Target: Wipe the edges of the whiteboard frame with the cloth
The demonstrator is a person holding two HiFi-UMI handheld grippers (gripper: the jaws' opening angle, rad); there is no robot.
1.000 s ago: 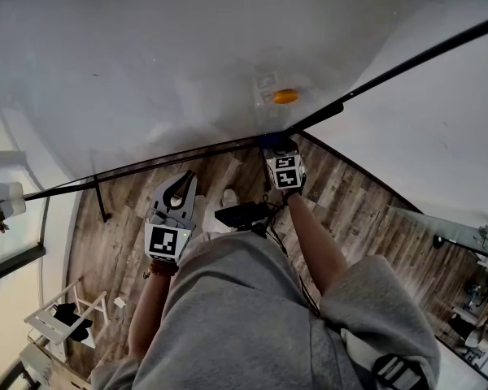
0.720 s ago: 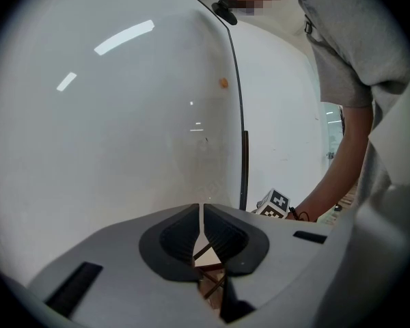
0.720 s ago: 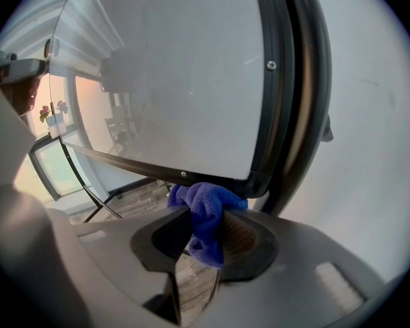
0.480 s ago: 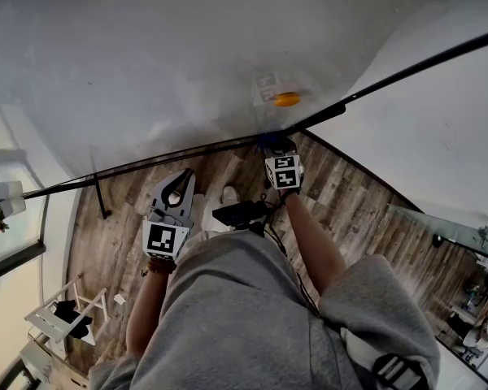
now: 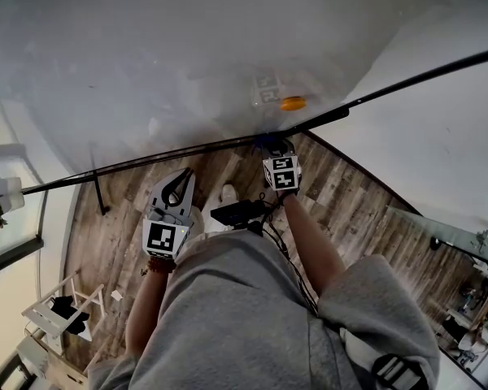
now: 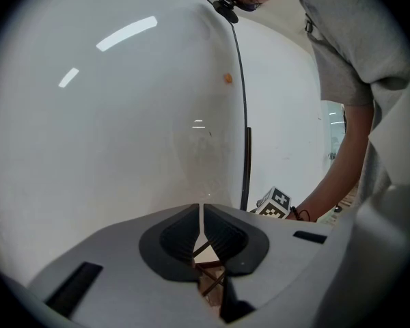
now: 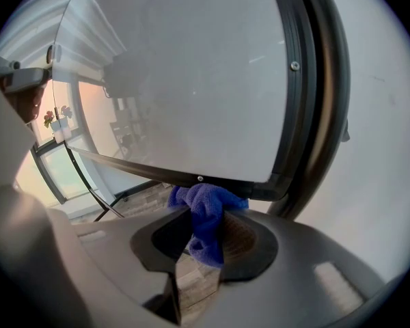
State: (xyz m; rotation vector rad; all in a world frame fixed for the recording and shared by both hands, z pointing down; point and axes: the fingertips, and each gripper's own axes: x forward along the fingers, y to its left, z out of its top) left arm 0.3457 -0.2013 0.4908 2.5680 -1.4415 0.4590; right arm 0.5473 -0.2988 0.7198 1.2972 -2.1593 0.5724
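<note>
1. Here, head view: the whiteboard (image 5: 146,55) fills the upper part. Its black frame (image 5: 321,118) runs along the lower edge to a corner just above the right gripper (image 5: 273,146), then climbs off to the right. The cloth (image 5: 268,140) is only a small blue patch at that corner, mostly hidden by the gripper tip. The left gripper (image 5: 180,184) hangs apart from the frame, over wood floor (image 5: 114,218). A grey shirt (image 5: 252,315) hides the floor below; open floor shows to both sides of the arms.
2. Left gripper view: jaws drawn almost together with a thin slit between, nothing held. Board surface lies ahead, with a vertical frame edge to the right. An orange dot (image 6: 227,78) on the board is too small to identify. Only the right gripper's marker cube shows here.
3. Right gripper view: jaws clenched on the blue cloth. Its bunched top touches the underside of the lower frame rail, near the corner. The rail runs free to the left. Reflections in the board are hard to read.
</note>
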